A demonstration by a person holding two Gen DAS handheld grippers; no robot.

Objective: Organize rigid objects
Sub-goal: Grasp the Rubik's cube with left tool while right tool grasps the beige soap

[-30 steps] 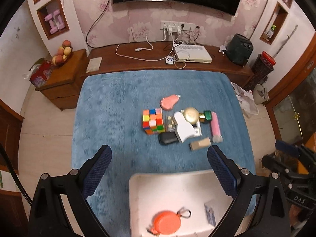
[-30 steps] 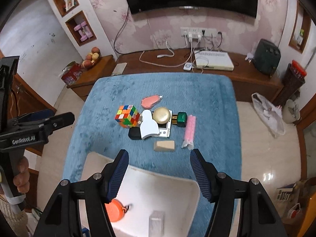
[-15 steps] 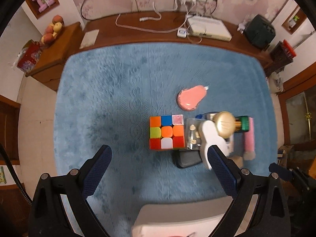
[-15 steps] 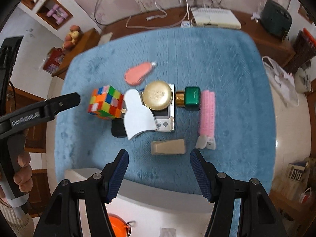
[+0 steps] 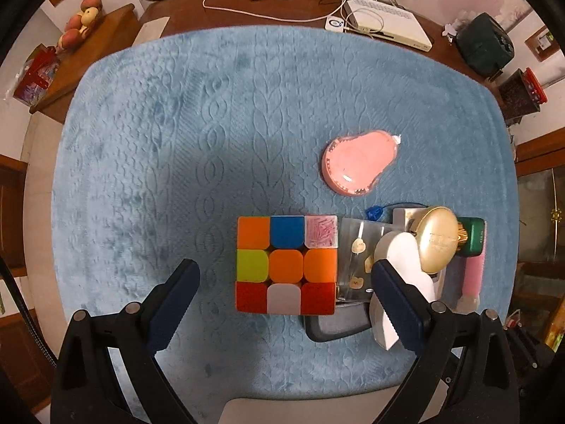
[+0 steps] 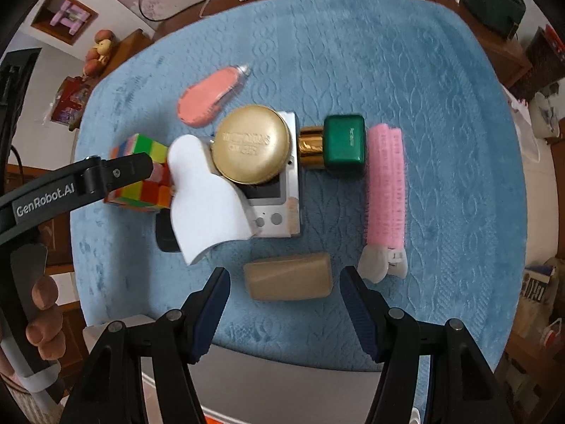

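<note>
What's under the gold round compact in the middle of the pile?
The gold compact rests on a white handheld device; its dark screen and round buttons show below the compact. A white curved piece overlaps the device's left side. The device's upper part is covered, so what's there can't be seen.

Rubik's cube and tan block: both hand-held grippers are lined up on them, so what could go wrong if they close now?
1. The Rubik's cube sits tight against a clear case; the left hand-held gripper is open, and its right finger may snag the pile.
2. The white curved piece leans on the stack and could slide off.
3. The right hand-held gripper, open around the tan block, might brush the pink roller.
</note>
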